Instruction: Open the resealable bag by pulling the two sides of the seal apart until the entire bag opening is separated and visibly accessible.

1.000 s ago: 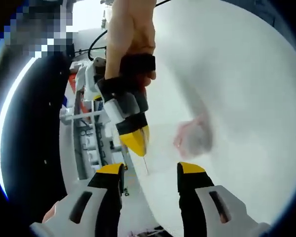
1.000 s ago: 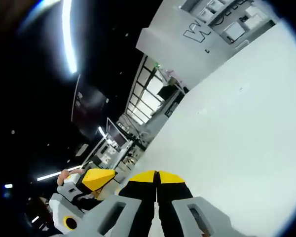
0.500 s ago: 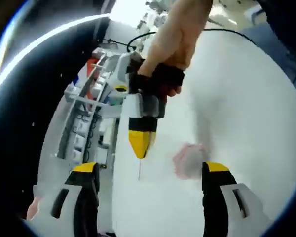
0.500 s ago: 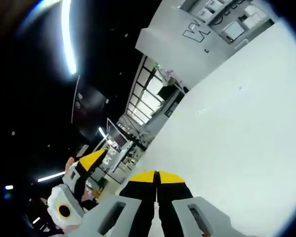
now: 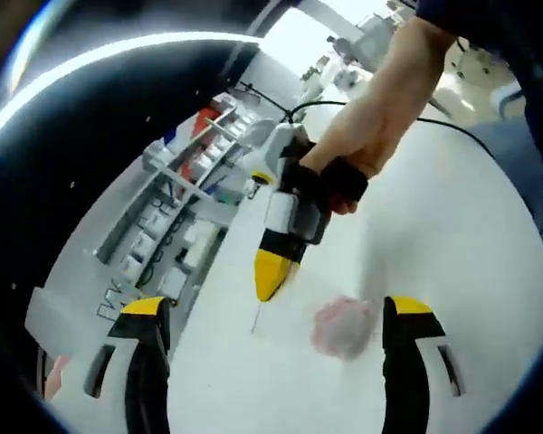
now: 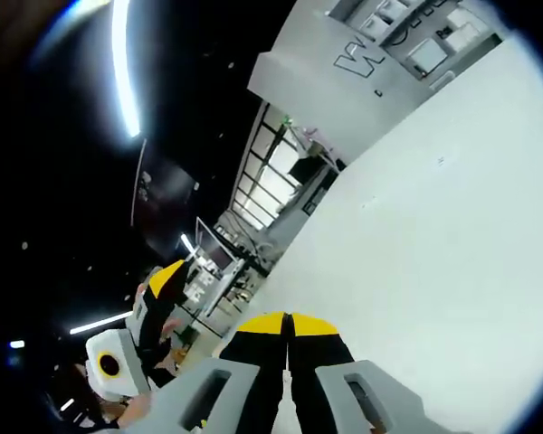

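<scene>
In the left gripper view, the left gripper [image 5: 276, 316] has its two yellow-tipped jaws spread wide, one at 7 o'clock and one at 5 o'clock, with nothing between them but the white table [image 5: 452, 235]. Up at 10 o'clock, grey shelves [image 5: 176, 194] run along the far edge with small red, blue and white items, too blurred to name. Just past centre, the right gripper [image 5: 270, 285] comes in from 1 o'clock, held by a hand [image 5: 357, 149] with a black strap around it, a dark cable trailing behind. Its yellow tips are pressed together on the top edge of the bag [image 5: 330, 325], whose thin edge hangs down as a fine line just below the tips. The bag is clear and hard to trace against the white top; a pinkish lump inside it sits at about 5 o'clock from centre, near the left gripper's right jaw but not touching it.

In the right gripper view, the left gripper [image 6: 167, 276] shows at 8 o'clock, yellow tip up, against dark background and a lit window frame. At 6 o'clock the right gripper [image 6: 287, 318] has both jaws closed tight, tips meeting with no gap; what they pinch cannot be made out here. The table [image 6: 434, 253] spreads to 3 o'clock, a grey panel [image 6: 326, 72] with lettering at 12 o'clock.
</scene>
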`<state>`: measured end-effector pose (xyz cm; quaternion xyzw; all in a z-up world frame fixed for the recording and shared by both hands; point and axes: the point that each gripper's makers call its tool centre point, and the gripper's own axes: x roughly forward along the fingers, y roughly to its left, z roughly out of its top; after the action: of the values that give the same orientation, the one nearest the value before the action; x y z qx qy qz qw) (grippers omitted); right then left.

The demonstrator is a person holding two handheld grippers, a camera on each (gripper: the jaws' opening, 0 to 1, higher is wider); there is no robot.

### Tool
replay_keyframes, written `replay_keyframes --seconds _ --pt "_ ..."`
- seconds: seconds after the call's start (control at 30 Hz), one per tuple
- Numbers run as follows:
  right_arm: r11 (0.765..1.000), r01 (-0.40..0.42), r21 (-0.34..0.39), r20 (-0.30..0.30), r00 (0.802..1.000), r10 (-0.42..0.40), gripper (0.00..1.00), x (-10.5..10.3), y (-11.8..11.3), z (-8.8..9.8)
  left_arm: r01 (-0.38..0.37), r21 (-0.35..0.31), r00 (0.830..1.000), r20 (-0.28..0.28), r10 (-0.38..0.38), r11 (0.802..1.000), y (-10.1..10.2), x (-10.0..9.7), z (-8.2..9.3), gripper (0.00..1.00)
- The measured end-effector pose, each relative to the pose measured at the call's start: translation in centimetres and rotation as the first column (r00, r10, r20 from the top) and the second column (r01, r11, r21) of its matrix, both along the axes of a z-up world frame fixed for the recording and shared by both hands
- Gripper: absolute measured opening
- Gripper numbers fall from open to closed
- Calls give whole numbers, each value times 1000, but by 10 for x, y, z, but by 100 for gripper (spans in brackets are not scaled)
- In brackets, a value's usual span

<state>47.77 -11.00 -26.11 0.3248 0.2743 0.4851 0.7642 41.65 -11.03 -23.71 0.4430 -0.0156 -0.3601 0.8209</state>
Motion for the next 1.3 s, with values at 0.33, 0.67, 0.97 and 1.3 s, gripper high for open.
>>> replay_keyframes --seconds 0.33,0.67,0.97,1.3 --pt "999 -3 49 -72 997 7 0 1 -2 -3 -88 -536 955 -285 -82 840 9 -3 19 99" --pt "998 1 67 -96 995 5 0 0 -2 -2 -110 -693 941 -303 -149 713 21 -14 32 100" --pt "998 1 70 -101 995 6 0 2 -2 -2 -129 -701 933 -326 -154 702 18 -18 29 100" --pt "997 7 78 -103 995 1 0 2 -3 -1 -148 -684 924 -353 -146 714 16 -15 20 100"
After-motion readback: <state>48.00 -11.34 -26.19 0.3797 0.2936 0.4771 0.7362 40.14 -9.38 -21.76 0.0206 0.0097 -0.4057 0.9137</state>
